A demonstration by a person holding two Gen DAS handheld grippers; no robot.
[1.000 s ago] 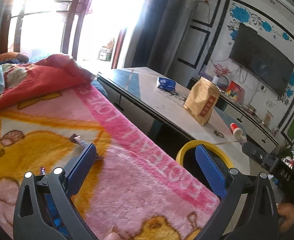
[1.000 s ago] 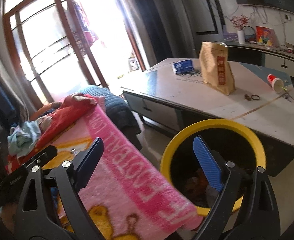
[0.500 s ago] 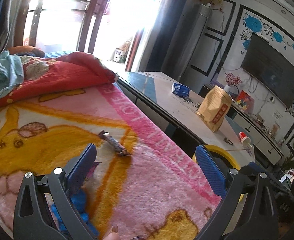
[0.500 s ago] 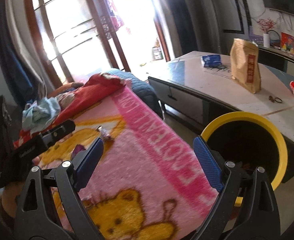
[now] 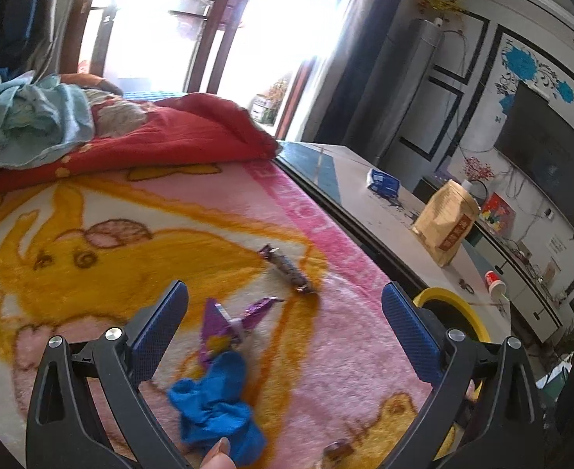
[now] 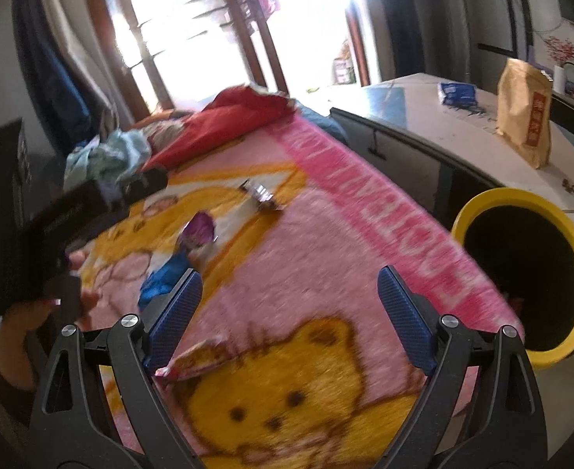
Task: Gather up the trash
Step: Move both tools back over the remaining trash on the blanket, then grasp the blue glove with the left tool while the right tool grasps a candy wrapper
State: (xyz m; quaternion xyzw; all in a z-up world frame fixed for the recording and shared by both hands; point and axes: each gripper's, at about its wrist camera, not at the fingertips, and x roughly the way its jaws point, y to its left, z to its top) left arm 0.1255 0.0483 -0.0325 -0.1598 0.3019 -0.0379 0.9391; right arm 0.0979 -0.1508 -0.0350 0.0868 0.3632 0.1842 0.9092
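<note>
Trash lies on a pink and yellow cartoon blanket (image 5: pixel 326 351): a dark candy wrapper (image 5: pixel 287 269), a purple wrapper (image 5: pixel 228 324) and a crumpled blue piece (image 5: pixel 216 406). My left gripper (image 5: pixel 285 324) hovers open over the purple wrapper, nothing between its fingers. In the right wrist view the same candy wrapper (image 6: pixel 261 195), purple wrapper (image 6: pixel 199 230) and blue piece (image 6: pixel 165 277) show, plus a pink foil wrapper (image 6: pixel 197 359) by the left finger. My right gripper (image 6: pixel 291 308) is open and empty over the blanket. A yellow-rimmed black bin (image 6: pixel 521 273) stands to its right.
A low table (image 5: pixel 365 203) beyond the blanket holds a brown paper bag (image 5: pixel 447 226), a blue packet (image 5: pixel 382 183) and a red cup (image 5: pixel 494 277). A red blanket (image 5: pixel 162 136) and light blue cloth (image 5: pixel 33 121) are piled at the far end. A person's hand (image 6: pixel 21 320) holds the left gripper's handle.
Both grippers swung left from the bin and table over the blanket. The purple wrapper, blue piece and pink foil wrapper have come into view. Jaws stayed wide.
</note>
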